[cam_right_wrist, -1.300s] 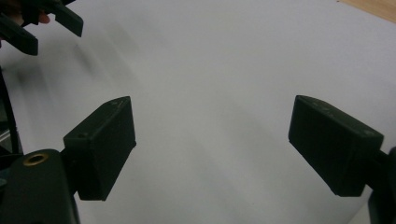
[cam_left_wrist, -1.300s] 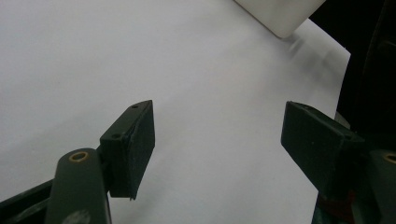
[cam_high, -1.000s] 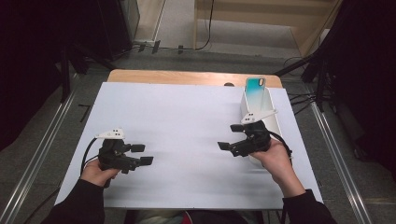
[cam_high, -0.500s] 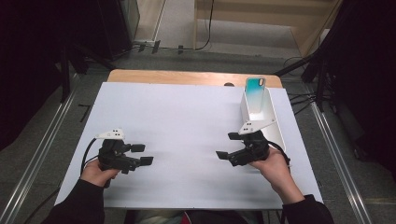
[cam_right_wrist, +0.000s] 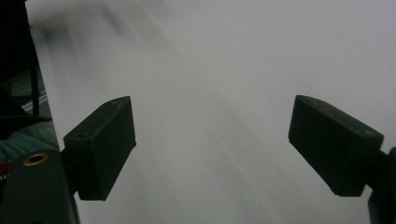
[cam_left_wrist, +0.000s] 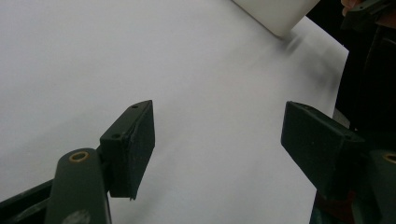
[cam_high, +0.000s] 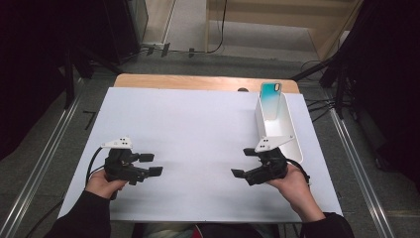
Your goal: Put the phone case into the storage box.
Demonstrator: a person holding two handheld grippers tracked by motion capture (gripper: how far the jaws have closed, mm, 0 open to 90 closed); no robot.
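Left gripper (cam_high: 150, 164): held low over the white table sheet (cam_high: 198, 134) at its near left part, jaws pointing toward the middle of the table. Fingers (cam_left_wrist: 133, 147) stand well apart in the left gripper view, with bare white sheet between them and nothing in the gap. A grey three-cornered plate sits on top of its body; a cable loops out behind the hand.

Right gripper (cam_high: 243, 162): held low over the sheet at its near right part, jaws pointing toward the left gripper. Fingers (cam_right_wrist: 105, 144) stand wide apart in the right gripper view, with blurred white sheet between them and nothing clamped.

White tray (cam_high: 292, 144): long, narrow, open-topped, lying on the sheet behind the right gripper's body, on the side away from its fingertips. Its near end lies just beside the gripper's grey plate in the high view; whether they touch cannot be told. In the left gripper view a corner of it (cam_left_wrist: 275, 14) lies well beyond the fingers, up and to the right.

Phone case (cam_high: 271, 99): teal fading to white, leaning upright at the tray's far end. It is well apart from the right fingers, behind and beyond them, and farther still from the left fingers, across the sheet.
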